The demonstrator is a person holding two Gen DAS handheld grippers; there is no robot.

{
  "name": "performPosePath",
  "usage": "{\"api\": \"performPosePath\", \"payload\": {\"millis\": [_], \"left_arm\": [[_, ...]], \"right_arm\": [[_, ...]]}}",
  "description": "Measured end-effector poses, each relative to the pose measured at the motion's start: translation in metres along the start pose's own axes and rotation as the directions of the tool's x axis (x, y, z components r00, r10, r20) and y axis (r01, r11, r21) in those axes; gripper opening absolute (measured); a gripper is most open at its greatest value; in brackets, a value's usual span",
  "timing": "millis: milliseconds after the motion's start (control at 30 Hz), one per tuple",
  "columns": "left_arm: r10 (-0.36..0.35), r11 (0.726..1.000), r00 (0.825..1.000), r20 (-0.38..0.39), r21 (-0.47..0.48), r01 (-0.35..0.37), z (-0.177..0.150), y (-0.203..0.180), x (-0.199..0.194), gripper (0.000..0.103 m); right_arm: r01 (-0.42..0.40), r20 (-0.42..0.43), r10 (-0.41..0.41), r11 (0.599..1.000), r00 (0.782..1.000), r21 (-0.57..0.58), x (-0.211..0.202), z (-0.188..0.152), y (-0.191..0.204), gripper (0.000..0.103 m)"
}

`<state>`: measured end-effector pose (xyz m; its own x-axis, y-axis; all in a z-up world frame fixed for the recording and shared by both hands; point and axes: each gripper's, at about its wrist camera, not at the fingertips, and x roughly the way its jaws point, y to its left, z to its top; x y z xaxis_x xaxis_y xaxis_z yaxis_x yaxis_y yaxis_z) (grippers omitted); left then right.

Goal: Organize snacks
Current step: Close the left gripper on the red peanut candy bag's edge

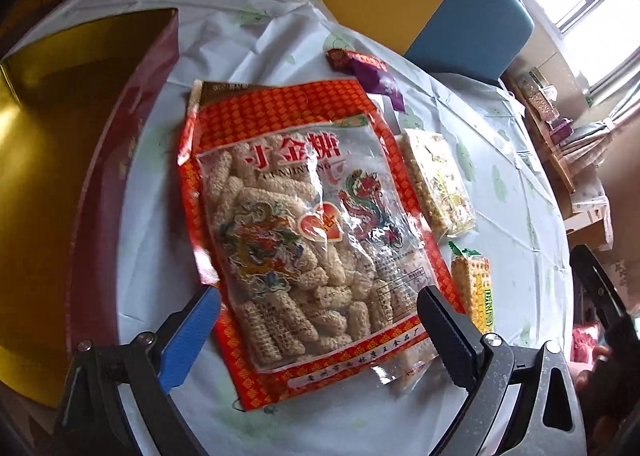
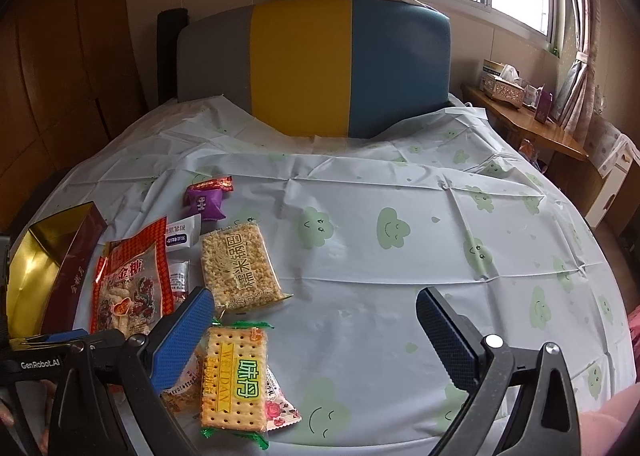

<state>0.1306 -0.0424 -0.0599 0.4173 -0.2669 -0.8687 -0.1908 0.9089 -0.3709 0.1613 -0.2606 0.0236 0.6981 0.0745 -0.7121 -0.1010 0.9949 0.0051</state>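
Note:
A large red bag of sesame candy sticks [image 1: 304, 240] [image 2: 130, 288] lies flat on the table. My left gripper [image 1: 320, 312] hovers open over its near end, fingers straddling the bag without gripping it. Beside the bag lie a rice-crisp block [image 1: 438, 183] [image 2: 240, 268], a cracker pack [image 1: 476, 288] [image 2: 234, 372], a purple candy [image 1: 380, 79] [image 2: 204, 203] and small white packets [image 2: 182, 234]. A red box with gold lining [image 1: 60, 183] [image 2: 48, 268] stands open at the left. My right gripper [image 2: 316, 320] is open above bare cloth, just right of the cracker pack.
The round table wears a pale cloth with green cloud faces [image 2: 400, 232]. A grey, yellow and blue chair back [image 2: 320, 63] stands at the far edge. A wooden side shelf [image 2: 532, 119] with boxes sits at the right under the window.

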Motion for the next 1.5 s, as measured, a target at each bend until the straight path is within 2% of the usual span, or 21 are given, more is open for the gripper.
{"api": "performPosePath", "payload": {"millis": [133, 233, 367, 500, 567, 633, 767, 800, 1000, 1100, 1233, 1367, 1433, 1500], "left_arm": [[0.010, 1.000, 1.000, 0.010, 0.029, -0.010, 0.001, -0.006, 0.008, 0.102], [-0.020, 0.999, 0.999, 0.046, 0.028, 0.019, 0.002, -0.005, 0.004, 0.100], [0.000, 0.997, 0.996, 0.093, 0.076, -0.007, 0.000, -0.004, 0.002, 0.073], [-0.017, 0.996, 0.995, 0.101, 0.087, 0.008, 0.003, -0.004, 0.004, 0.057], [-0.031, 0.996, 0.995, 0.093, 0.088, 0.023, 0.007, -0.001, 0.003, 0.052], [-0.015, 0.995, 0.997, 0.079, 0.095, 0.007, 0.007, -0.002, 0.002, 0.055], [0.022, 0.999, 0.996, 0.090, 0.028, -0.025, 0.007, 0.011, -0.006, 0.079], [0.024, 1.000, 0.995, 0.095, 0.013, -0.025, 0.007, 0.014, -0.009, 0.081], [0.033, 0.999, 0.993, 0.110, 0.038, -0.037, 0.006, 0.012, -0.009, 0.081], [0.015, 0.999, 0.996, 0.089, 0.045, -0.019, 0.001, 0.015, -0.001, 0.081], [-0.003, 0.997, 0.994, 0.110, 0.080, -0.005, -0.004, 0.013, 0.003, 0.085], [-0.069, 0.995, 0.991, 0.117, 0.085, 0.059, -0.009, 0.022, -0.001, 0.085], [-0.083, 0.992, 0.990, 0.114, 0.108, 0.071, -0.011, 0.022, -0.002, 0.085], [-0.085, 0.990, 0.990, 0.111, 0.118, 0.071, -0.010, 0.021, 0.000, 0.086]], "right_arm": [[-0.018, -0.026, 0.017, 0.999, 1.000, -0.028, 0.005, -0.003, 0.006, 0.103], [-0.035, -0.082, 0.031, 0.998, 0.996, -0.056, 0.015, -0.007, 0.013, 0.103], [-0.042, -0.166, 0.017, 0.988, 0.986, -0.148, 0.030, -0.018, 0.029, 0.103], [-0.044, -0.219, -0.003, 0.976, 0.976, -0.213, 0.040, -0.029, 0.040, 0.103], [-0.040, -0.236, -0.017, 0.971, 0.972, -0.235, 0.043, -0.033, 0.043, 0.096], [-0.041, -0.251, -0.021, 0.970, 0.968, -0.240, 0.046, -0.035, 0.043, 0.095], [-0.043, -0.258, -0.019, 0.971, 0.966, -0.234, 0.046, -0.034, 0.041, 0.095], [-0.045, -0.252, -0.016, 0.971, 0.967, -0.234, 0.044, -0.033, 0.041, 0.095], [-0.067, -0.163, 0.031, 0.972, 0.986, -0.225, 0.027, -0.022, 0.045, 0.095], [-0.114, -0.130, 0.084, 0.964, 0.988, -0.241, 0.020, -0.022, 0.053, 0.095], [-0.078, -0.157, 0.027, 0.942, 0.987, -0.326, 0.033, -0.031, 0.070, 0.095], [-0.043, -0.187, -0.031, 0.923, 0.982, -0.381, 0.052, -0.039, 0.081, 0.093], [-0.035, -0.219, -0.055, 0.922, 0.974, -0.385, 0.062, -0.042, 0.081, 0.090], [-0.046, -0.242, -0.044, 0.934, 0.969, -0.355, 0.066, -0.042, 0.075, 0.090]]}}
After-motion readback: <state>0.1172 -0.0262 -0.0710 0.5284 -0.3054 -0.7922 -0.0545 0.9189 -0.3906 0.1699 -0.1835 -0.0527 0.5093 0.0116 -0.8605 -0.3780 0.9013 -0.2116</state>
